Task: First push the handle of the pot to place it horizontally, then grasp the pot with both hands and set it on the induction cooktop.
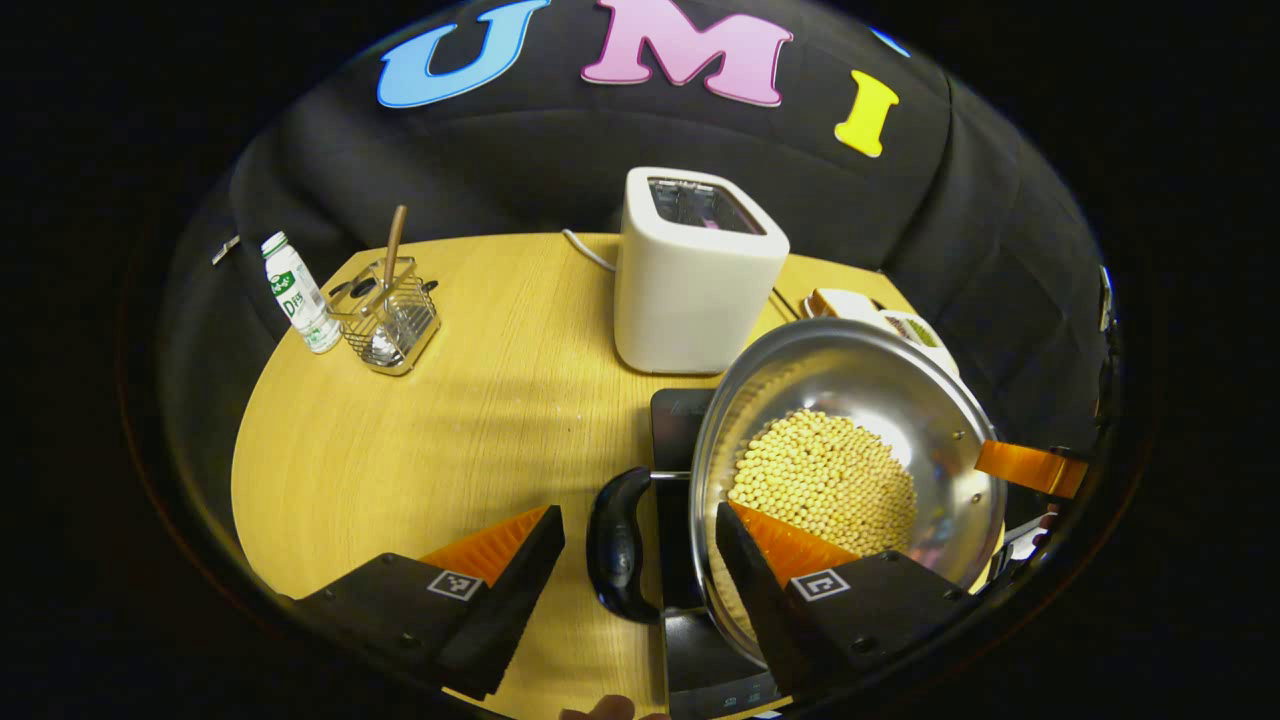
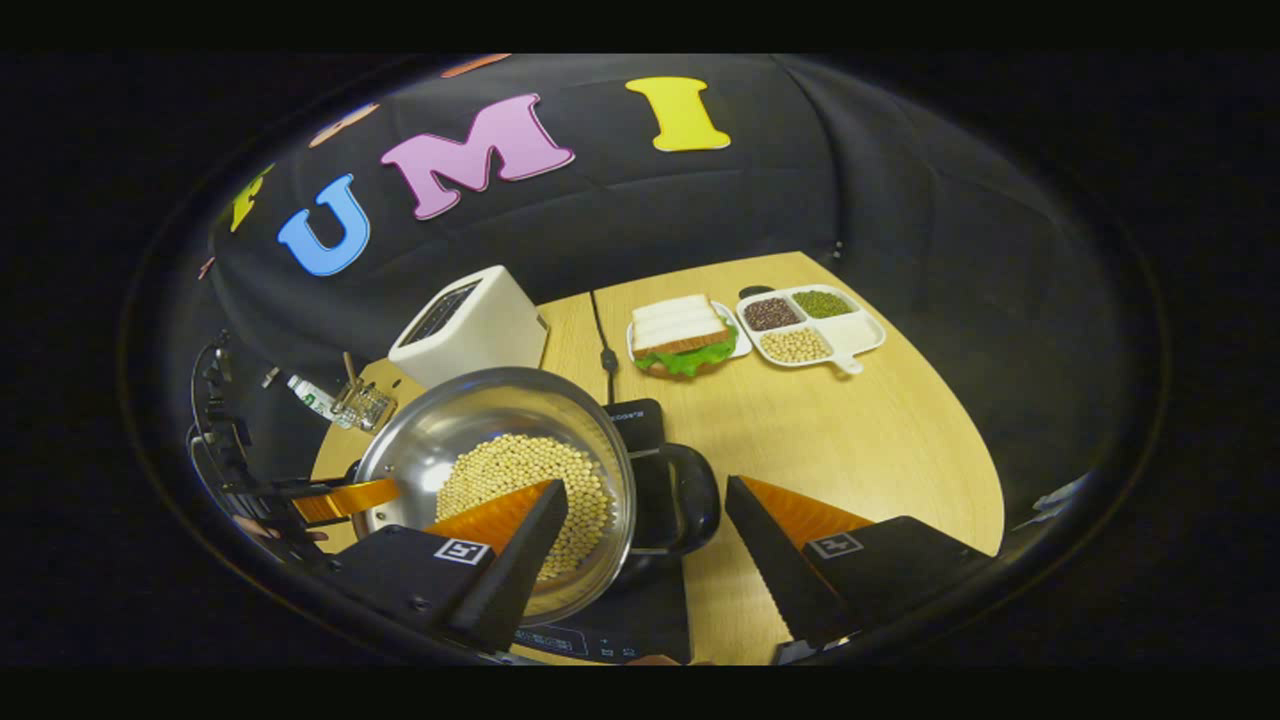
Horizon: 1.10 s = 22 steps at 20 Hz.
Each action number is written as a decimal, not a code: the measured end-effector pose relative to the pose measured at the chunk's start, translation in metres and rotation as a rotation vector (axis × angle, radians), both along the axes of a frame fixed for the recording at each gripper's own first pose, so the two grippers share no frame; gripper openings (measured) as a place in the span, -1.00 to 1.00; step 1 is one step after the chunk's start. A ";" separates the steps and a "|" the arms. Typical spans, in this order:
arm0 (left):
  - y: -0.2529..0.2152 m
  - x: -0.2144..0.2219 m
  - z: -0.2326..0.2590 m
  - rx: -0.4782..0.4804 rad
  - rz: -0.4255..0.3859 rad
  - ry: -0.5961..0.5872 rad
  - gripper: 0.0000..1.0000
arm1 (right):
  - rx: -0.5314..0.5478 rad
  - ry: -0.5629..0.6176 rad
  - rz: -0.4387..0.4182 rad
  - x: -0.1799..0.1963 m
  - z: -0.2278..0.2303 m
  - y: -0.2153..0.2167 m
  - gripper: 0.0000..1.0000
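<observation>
A steel pot (image 1: pixel 850 450) holding pale yellow beans sits over the dark induction cooktop (image 1: pixel 672 425) at the near edge of a round wooden desk (image 1: pixel 450 420). In the left gripper view, the left hand-held gripper (image 1: pixel 640 525) is spread wide, one finger on either side of the pot's black side handle (image 1: pixel 618 545), with one finger reaching over the rim; neither finger presses on anything. In the right gripper view, the right hand-held gripper (image 2: pixel 645 510) is likewise released, straddling the opposite black handle (image 2: pixel 680 505). Whether the pot's base already rests flat on the cooktop is hard to judge from these angles. The handles seem to lie level, so the pushing step looks finished and the two-handed placing step is in hand. If the pot is seated, the next move calls for drawing both grippers straight back without nudging it. A white toaster (image 1: pixel 695 270) stands just behind the pot, and a sandwich plate (image 2: pixel 685 338) is farther off.
</observation>
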<state>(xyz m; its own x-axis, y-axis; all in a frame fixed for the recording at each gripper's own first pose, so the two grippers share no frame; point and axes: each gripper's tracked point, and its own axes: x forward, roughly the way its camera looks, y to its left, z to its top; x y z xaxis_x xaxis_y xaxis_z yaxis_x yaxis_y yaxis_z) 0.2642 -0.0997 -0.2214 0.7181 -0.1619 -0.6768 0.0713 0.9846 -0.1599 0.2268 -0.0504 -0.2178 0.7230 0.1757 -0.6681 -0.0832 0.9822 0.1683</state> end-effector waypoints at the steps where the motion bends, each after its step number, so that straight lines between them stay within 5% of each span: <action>1: 0.009 -0.002 0.019 0.016 0.014 -0.051 0.92 | 0.008 -0.042 -0.007 -0.001 0.014 0.000 0.98; 9: 0.044 -0.058 0.198 0.042 0.114 -0.514 0.91 | -0.037 -0.554 -0.047 -0.032 0.190 -0.005 0.97; 14: 0.074 -0.131 0.272 0.131 0.127 -0.774 0.91 | -0.053 -0.696 -0.109 -0.082 0.252 -0.008 1.00; 22: 0.135 -0.239 0.264 0.089 0.252 -0.783 0.90 | -0.094 -0.888 -0.196 -0.157 0.303 -0.012 0.96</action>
<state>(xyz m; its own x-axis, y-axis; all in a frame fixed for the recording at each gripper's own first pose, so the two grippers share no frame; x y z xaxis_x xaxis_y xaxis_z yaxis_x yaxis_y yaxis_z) 0.0252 0.0355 0.0426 0.9947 0.0978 0.0321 -0.0951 0.9925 -0.0765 0.0696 -0.0625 0.0847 0.9893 -0.0318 0.1423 0.0262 0.9988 0.0404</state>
